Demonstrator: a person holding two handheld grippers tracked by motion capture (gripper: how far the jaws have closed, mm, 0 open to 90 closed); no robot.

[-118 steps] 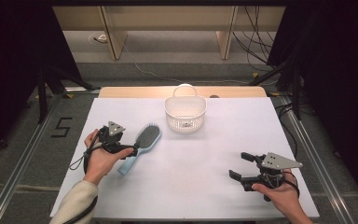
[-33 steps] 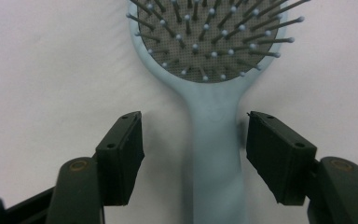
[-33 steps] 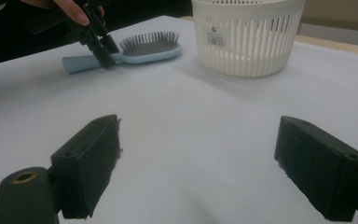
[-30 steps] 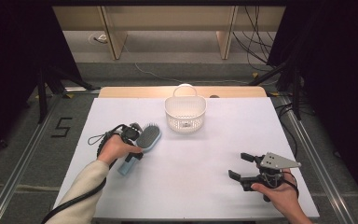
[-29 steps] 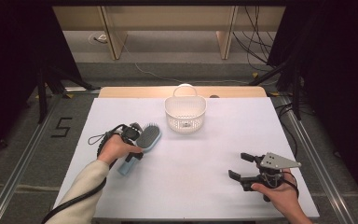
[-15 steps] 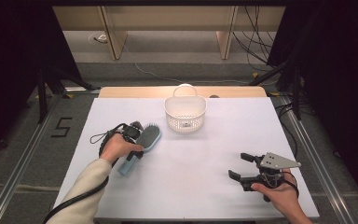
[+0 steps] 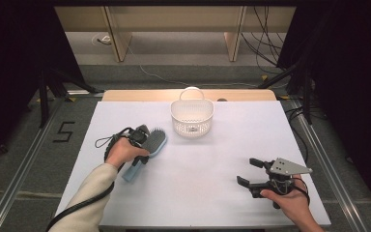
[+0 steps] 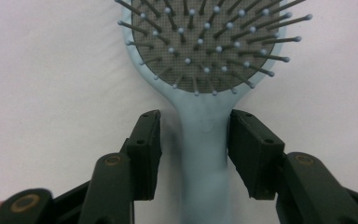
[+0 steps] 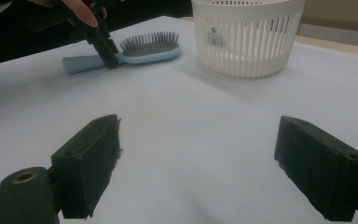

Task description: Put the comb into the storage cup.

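Left gripper [image 8: 195, 154] straddles the neck of the light-blue plastic hairbrush [image 8: 205, 70], jaws just closing in, slim gaps both sides, pads not pressing yet. Brush lies bristles-up on the white table [image 7: 212, 159], left of the white slotted plastic basket [image 7: 192, 117]. Right gripper [image 7: 249, 175] sits near-right, jaws wide, nothing held.

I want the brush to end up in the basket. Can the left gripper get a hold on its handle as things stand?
Probably yes. The left gripper already straddles the brush at its neck, jaws either side and closing in, with small gaps left. Nothing lies between them, and the brush lies flat on the table.
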